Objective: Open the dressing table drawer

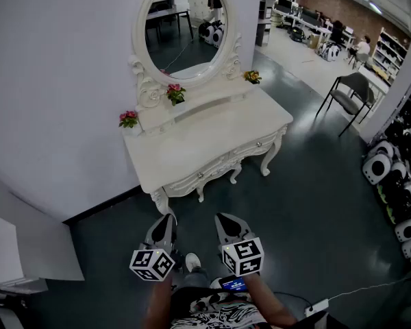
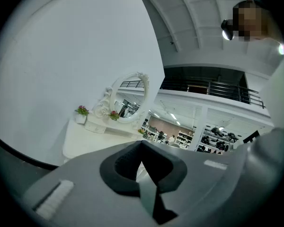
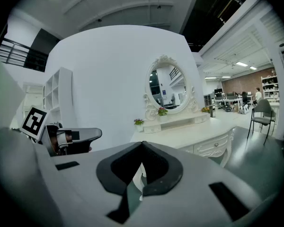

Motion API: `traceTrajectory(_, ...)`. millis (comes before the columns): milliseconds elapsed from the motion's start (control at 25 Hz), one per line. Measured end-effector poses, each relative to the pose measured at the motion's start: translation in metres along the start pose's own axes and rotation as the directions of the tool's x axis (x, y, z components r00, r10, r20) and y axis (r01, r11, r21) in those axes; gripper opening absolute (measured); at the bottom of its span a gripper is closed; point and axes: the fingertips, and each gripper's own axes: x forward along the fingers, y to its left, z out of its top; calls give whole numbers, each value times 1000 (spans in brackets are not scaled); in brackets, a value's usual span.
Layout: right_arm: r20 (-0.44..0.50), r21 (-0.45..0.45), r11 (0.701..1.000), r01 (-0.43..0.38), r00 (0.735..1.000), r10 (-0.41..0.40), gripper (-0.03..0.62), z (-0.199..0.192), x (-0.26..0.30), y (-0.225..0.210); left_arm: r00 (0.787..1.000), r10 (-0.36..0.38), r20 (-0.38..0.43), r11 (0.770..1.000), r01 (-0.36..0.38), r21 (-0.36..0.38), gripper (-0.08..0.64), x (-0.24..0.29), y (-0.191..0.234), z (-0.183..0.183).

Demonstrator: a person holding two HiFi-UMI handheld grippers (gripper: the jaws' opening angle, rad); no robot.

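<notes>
The task had not got past the approach: no drawer was yet touched. The table (image 1: 205, 146) stood against the far wall under its oval mirror (image 1: 185, 22), with small flower pots (image 1: 129, 119) on the shelf behind its top. Its drawer (image 1: 219, 164) lay in the carved front, facing the person and fully pushed in. A small knob (image 1: 201, 175) showed toward the left of that front and another toward the right. Both grippers hung at the near edge of the head view, over dark floor (image 1: 308, 225), well apart from the table. The left gripper (image 1: 166, 218) had its jaws pressed together with nothing between them, and its own view looked across the tabletop toward the mirror. The right gripper (image 1: 226, 218) was likewise closed and empty, tipped slightly down. In its view the drawer (image 3: 213, 145) and one knob (image 3: 217, 144) lay ahead and to the right. The next move would probably call for stepping nearer and spreading one pair of jaws. That gripper would then go to a knob, close on it and draw straight back toward the person.
</notes>
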Motion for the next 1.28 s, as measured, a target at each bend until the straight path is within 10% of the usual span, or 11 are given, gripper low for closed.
traceTrajectory(560, 1, 22, 1000, -12, 1000, 12, 41, 3, 23, -19, 998, 50, -32, 989, -46, 138, 2, 25, 9, 5)
traceTrajectory(1280, -103, 14, 1000, -13, 995, 14, 112, 57, 295, -43, 987, 115, -116, 988, -102, 114, 2, 203, 209, 70)
